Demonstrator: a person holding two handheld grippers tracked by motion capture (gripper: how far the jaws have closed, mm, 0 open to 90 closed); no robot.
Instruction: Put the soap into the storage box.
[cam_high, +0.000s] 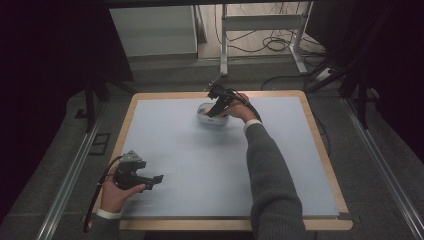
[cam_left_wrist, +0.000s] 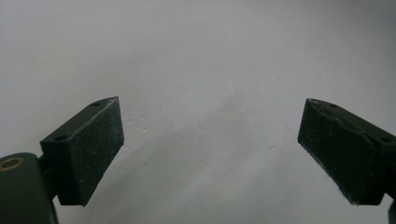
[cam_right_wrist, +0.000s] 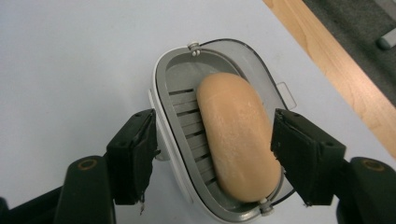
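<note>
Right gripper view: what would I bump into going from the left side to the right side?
Left black finger → white rim of the soap dish → tan soap bar lying on the slats → right black finger → wooden table edge.

overhead forward-down view, two close tool views

Pale blue mat (cam_high: 210, 165) covers a light wooden tabletop (cam_high: 327, 150). Dark grey carpet floor (cam_high: 380, 165) around. Metal floor rails (cam_high: 70, 175) flank both sides. Beyond: white-framed desk legs (cam_high: 223, 45), tangled black cables (cam_high: 275, 44), pale cabinet panel (cam_high: 152, 30). Dim edges.
</note>
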